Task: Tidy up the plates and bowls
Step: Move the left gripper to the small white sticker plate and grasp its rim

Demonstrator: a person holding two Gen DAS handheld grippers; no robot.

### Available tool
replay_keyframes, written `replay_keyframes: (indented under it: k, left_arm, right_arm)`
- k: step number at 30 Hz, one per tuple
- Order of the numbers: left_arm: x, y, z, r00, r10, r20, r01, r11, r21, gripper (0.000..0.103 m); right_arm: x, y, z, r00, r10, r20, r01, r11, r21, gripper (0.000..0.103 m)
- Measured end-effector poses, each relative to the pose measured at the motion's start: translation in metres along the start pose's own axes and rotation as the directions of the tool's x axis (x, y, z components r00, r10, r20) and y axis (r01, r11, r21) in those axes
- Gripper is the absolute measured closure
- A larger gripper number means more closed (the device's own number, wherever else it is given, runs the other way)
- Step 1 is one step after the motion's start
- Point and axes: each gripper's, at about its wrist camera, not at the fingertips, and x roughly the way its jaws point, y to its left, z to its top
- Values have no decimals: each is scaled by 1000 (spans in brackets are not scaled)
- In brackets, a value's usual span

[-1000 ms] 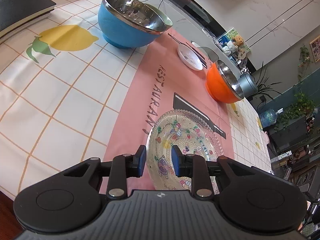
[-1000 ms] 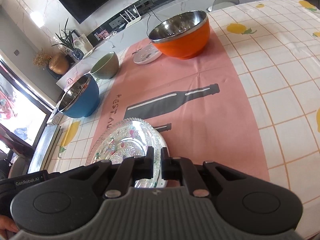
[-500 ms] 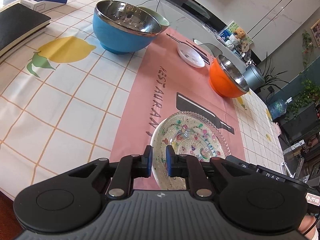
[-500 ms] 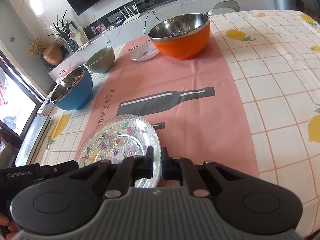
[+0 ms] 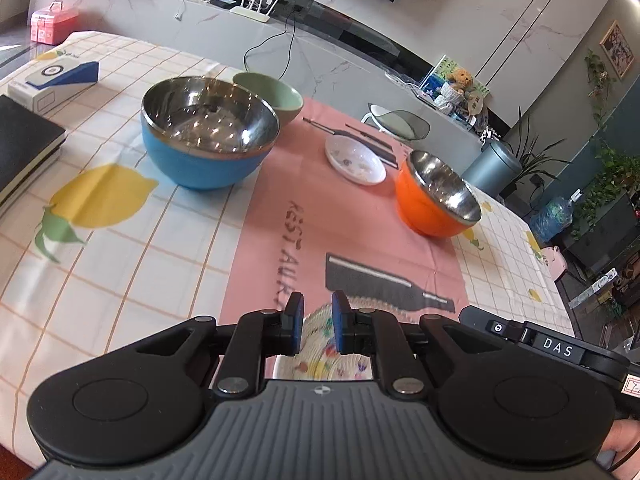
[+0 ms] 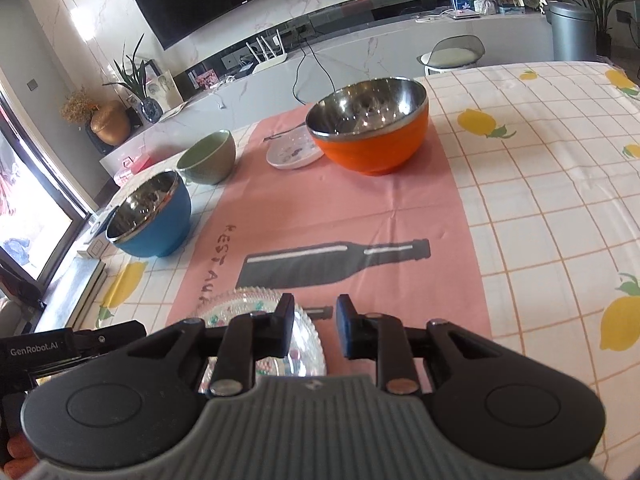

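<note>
— What is the left gripper [image 5: 317,322] doing?

— Its jaws have just been closing and now stand narrow, pinching the near rim of the patterned glass plate [image 5: 316,338], which shows in the slit between the blue pads.

— And the right gripper [image 6: 314,322]?

— Its jaws have just been opening. They are spread with nothing between them, and the plate lies to the left, partly under the left finger.

— Where is the plate?

— At the near end of the pink runner [image 5: 340,220], by the printed bottle. I cannot tell whether it rests flat.

— Farther out?

— A blue steel-lined bowl [image 5: 200,160] stands left on the lemon-print tablecloth [image 5: 120,260], with a green bowl [image 5: 280,96] just behind it. A small white dish [image 5: 354,158] sits at the runner's far end, with an orange steel-lined bowl [image 5: 428,208] beside it.
</note>
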Motion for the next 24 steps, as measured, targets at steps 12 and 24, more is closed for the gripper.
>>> replay_keyframes:
  k: [12,24]
  left_arm:
    - [60,-20,68,997,-61,54,67,990,-127,84]
    - [140,-22,100,999,41,-5,-42,986,-163,84]
  right_arm:
    - [53,8,54,999,12,53,-21,985,169,80]
    - [130,8,80,995,-92,26,75,926,370,80]
